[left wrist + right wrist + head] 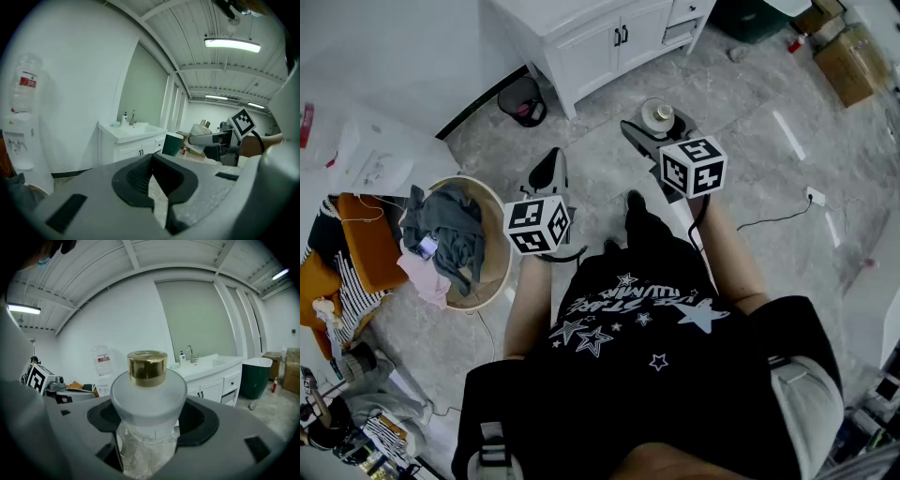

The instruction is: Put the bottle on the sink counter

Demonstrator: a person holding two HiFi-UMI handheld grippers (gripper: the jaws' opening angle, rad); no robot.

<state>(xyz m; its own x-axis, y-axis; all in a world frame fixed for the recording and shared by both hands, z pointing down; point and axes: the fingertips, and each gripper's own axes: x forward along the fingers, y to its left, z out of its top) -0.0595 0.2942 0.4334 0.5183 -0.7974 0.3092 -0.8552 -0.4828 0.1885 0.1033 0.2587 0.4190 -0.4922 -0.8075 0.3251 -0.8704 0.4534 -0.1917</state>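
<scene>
A frosted white bottle (657, 114) with a gold cap (147, 365) stands upright between the jaws of my right gripper (654, 126), which is shut on its body (147, 399) and holds it in the air above the floor. My left gripper (548, 172) hangs to its left, jaws together with nothing between them (152, 161). The white sink counter (546, 21) lies ahead at some distance. It carries a basin, a tap and a small soap bottle (124, 118), and also shows in the right gripper view (206, 364).
A round laundry basket (490, 246) full of clothes stands at my left. A black bin (523, 99) sits beside the cabinet. A green bin (750, 17) and cardboard boxes (848, 66) lie at the far right. A cable (778, 220) runs across the floor. A water dispenser (18, 136) stands by the wall.
</scene>
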